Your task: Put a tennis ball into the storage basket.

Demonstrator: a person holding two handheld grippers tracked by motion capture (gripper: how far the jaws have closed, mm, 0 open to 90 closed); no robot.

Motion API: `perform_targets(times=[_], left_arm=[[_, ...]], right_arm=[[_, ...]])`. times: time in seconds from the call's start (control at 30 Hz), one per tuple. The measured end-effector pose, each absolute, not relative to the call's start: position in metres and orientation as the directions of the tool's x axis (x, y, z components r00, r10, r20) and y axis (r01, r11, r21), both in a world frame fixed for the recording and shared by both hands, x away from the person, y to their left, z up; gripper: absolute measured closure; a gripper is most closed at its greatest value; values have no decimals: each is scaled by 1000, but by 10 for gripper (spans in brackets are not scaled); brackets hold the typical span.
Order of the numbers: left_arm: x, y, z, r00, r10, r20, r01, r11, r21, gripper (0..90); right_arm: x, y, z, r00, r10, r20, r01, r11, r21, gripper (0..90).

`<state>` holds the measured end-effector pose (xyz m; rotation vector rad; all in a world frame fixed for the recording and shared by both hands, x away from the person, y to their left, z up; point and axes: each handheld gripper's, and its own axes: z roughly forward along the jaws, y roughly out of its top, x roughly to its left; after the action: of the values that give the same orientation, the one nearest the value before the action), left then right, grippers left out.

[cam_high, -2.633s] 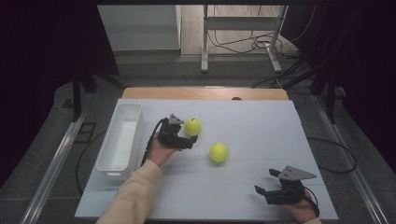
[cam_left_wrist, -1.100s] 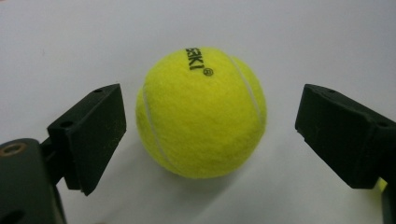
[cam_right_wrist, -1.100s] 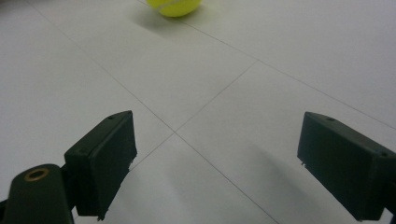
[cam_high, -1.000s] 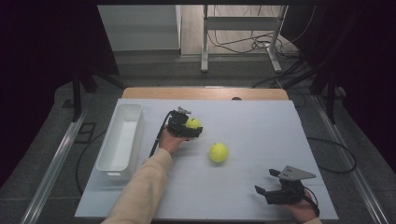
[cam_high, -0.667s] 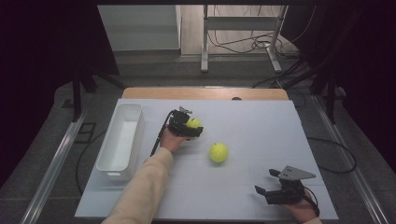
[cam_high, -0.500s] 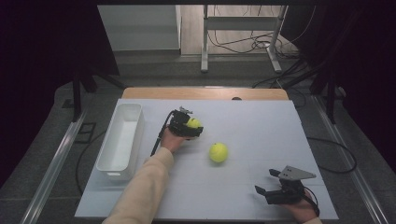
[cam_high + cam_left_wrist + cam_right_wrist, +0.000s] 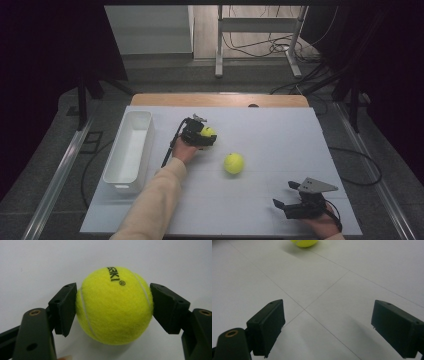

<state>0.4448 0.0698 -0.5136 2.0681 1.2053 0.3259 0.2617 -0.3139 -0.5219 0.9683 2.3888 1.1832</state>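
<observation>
Gripping the fuzzy yellow felt tennis ball (image 7: 114,305) across its middle.
Left gripper (image 7: 113,307) has just clamped on; light, springy, grippy.

Overhead view; two close, table-level views

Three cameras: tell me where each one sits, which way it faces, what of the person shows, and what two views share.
High view: above the person's side, looking forward and down on the white table; forearms, both grippers.
Left gripper view: rides the left gripper, looking along its fingers, pressed on a tennis ball.
Right gripper view: rides the right gripper, looking low across the table; open fingers.
Shared: the free ball appears in high and right gripper views.
</observation>
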Motion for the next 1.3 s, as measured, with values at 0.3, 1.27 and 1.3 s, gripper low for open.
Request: perform_targets(times=[0.3,1.27,1.3], left_arm=[[442,71,-509,541,829,-143,652,-306,694,268],[418,77,-483,600,789,-133,578,-313,754,268],[417,77,-482,601,788,-134,577,-311,756,268]], right_arm=[[262,-314,-522,-728,685,31,434,425,794,123],[262,-314,-521,-725,688,33,434,418,798,123],[261,-314,-521,-724,688,35,435,418,798,123]])
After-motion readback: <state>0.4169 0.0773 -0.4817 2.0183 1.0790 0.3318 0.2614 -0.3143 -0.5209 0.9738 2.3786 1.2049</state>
